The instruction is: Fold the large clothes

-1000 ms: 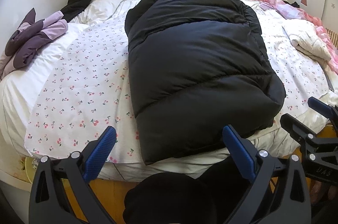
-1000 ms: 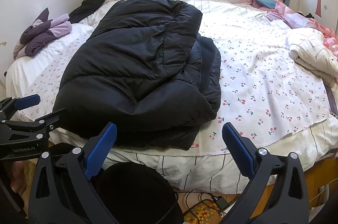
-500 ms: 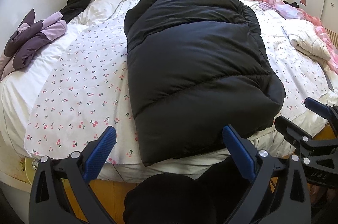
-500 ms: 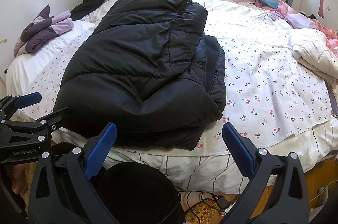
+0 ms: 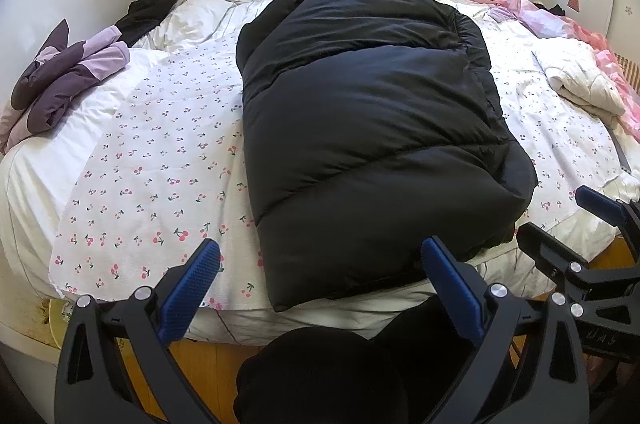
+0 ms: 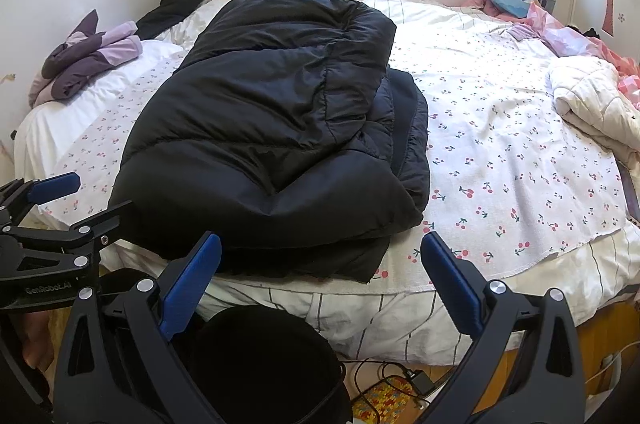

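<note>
The puffy black quilted down coat [image 5: 360, 128] lies folded lengthwise on the bed's cherry-print white sheet [image 5: 160, 160], its hem at the near edge. Both the left hand-held gripper [image 5: 320, 284] and right hand-held gripper [image 6: 320, 280] hover spread and empty; the slippery padding could spring open, and a shallow pinch would probably catch only the top layer

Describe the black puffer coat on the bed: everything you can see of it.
The black puffer coat is a large quilted garment with a smooth, slightly shiny shell and stitched padded panels. It lies folded lengthwise into a thick, long bundle, running from the near edge of the bed toward the window. The right wrist view shows stacked layers, with a lower layer sticking out along one side. It rests on the cherry-print sheet, its near end at the mattress edge. Neither gripper touches it; both are open and held short of it.
</note>
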Tool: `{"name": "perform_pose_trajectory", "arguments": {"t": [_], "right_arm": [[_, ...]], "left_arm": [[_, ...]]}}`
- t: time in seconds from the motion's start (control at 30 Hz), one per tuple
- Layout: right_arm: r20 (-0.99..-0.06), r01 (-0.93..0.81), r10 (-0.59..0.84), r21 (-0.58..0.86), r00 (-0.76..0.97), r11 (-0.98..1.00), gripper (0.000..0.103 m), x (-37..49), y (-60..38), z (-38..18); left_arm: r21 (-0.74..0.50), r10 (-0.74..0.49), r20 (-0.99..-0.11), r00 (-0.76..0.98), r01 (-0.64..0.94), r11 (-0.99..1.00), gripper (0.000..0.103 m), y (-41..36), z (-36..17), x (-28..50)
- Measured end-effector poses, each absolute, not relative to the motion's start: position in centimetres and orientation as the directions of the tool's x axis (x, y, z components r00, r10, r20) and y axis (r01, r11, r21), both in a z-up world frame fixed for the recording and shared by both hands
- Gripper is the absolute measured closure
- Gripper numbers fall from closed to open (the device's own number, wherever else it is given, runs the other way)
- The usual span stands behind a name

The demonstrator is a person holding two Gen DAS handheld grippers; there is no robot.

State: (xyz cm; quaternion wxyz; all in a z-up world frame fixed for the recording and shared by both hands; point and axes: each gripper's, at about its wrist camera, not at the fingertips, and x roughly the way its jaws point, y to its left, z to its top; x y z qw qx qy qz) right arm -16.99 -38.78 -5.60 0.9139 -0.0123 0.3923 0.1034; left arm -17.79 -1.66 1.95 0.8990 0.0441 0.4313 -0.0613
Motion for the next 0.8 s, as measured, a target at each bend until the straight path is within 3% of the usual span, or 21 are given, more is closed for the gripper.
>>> {"name": "perform_pose_trajectory", "arguments": {"t": [0.8], "right_arm": [[-0.719, -0.206, 0.187, 0.062, 0.67, 0.977, 0.007, -16.24, -38.64, -5.49]], "left_arm": [[0.011, -0.079, -0.797, 0.599, 0.144, 0.989, 0.007, -1.8, 1.81, -16.97]]}}
